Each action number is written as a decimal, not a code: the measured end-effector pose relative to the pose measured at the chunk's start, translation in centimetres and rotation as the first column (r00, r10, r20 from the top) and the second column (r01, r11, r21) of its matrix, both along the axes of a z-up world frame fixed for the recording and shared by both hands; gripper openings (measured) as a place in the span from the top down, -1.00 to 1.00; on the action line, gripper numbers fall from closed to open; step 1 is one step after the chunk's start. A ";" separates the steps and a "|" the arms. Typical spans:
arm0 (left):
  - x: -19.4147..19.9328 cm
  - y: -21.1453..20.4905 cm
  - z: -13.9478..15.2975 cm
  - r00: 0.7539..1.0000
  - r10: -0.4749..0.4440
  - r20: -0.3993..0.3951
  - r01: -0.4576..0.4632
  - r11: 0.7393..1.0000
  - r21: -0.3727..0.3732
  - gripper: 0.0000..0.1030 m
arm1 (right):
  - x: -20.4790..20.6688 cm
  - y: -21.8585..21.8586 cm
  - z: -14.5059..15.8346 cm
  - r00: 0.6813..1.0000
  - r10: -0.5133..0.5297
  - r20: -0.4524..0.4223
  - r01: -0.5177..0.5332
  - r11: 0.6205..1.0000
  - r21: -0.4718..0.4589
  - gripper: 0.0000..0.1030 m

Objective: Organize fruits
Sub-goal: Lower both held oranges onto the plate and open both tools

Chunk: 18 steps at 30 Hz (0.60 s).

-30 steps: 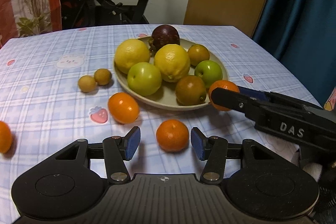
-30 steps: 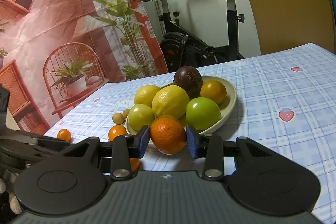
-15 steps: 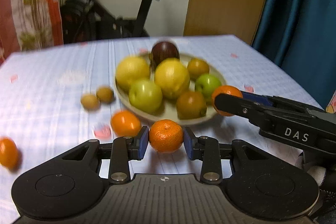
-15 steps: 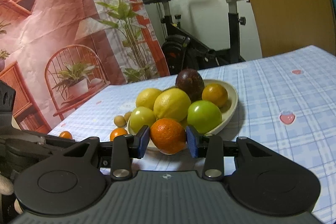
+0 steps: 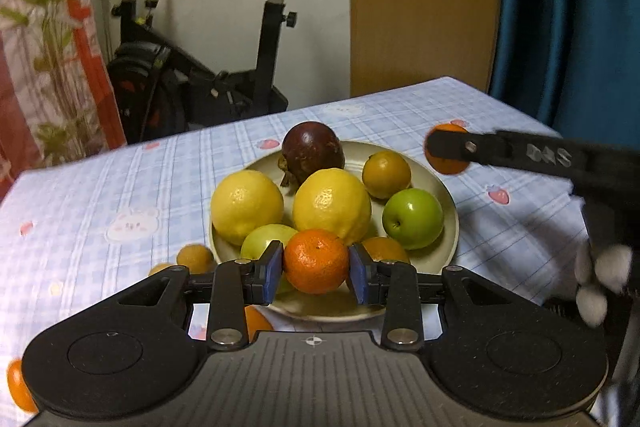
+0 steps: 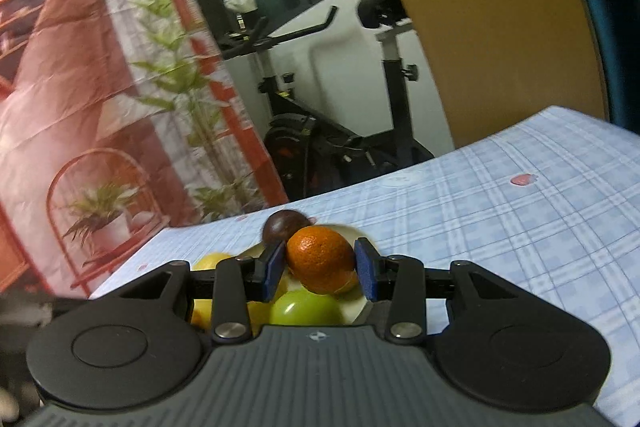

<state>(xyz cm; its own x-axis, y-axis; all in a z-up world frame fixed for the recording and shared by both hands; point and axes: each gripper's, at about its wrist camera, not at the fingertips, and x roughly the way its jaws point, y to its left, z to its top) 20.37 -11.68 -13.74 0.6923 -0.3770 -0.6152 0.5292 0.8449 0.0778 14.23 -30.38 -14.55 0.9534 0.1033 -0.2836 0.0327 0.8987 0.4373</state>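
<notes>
over the near rim of the plate [image 5: 448, 199]: left gripper [image 5: 316, 271] clamped on a mandarin [image 5: 316, 261], pads pressing both flanks. at two o'clock from the plate, right gripper [image 6: 320, 269] likewise closed on a second mandarin [image 6: 322, 259], raised above the green apple [image 6: 304, 307]. more small fruit loose on the checked tablecloth [image 5: 100, 195] at seven o'clock.

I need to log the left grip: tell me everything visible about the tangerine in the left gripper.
The tangerine is round, bright orange, with dimpled glossy peel and a small dark stem dot facing up. It sits clamped between the left gripper's blue pads, which press its two sides, in front of the plate's near rim. Its underside is hidden.
</notes>
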 end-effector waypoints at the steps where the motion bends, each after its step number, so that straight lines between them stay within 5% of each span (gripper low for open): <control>1: 0.0 -0.1 0.0 1.000 -0.005 0.009 0.005 1.000 0.007 0.26 | 0.5 -0.2 -0.1 1.000 -0.005 -0.007 0.005 1.000 0.003 0.21; 11: 0.4 -1.2 -0.1 0.998 -0.031 0.057 0.029 0.999 0.037 0.21 | 3.4 0.1 -1.1 0.995 0.038 -0.097 -0.043 0.997 -0.057 0.20; 18: 0.6 -0.7 0.0 0.999 -0.036 0.034 0.035 0.999 0.017 0.00 | 2.9 0.0 -1.2 0.996 0.051 -0.079 -0.054 0.998 -0.033 -0.02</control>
<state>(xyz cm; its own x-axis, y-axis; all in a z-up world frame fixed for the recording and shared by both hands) 20.95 -12.42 -13.72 0.6994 -0.3921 -0.5976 0.5557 0.8241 0.1097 17.11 -30.40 -15.75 0.9216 0.1414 -0.3614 0.0178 0.9149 0.4033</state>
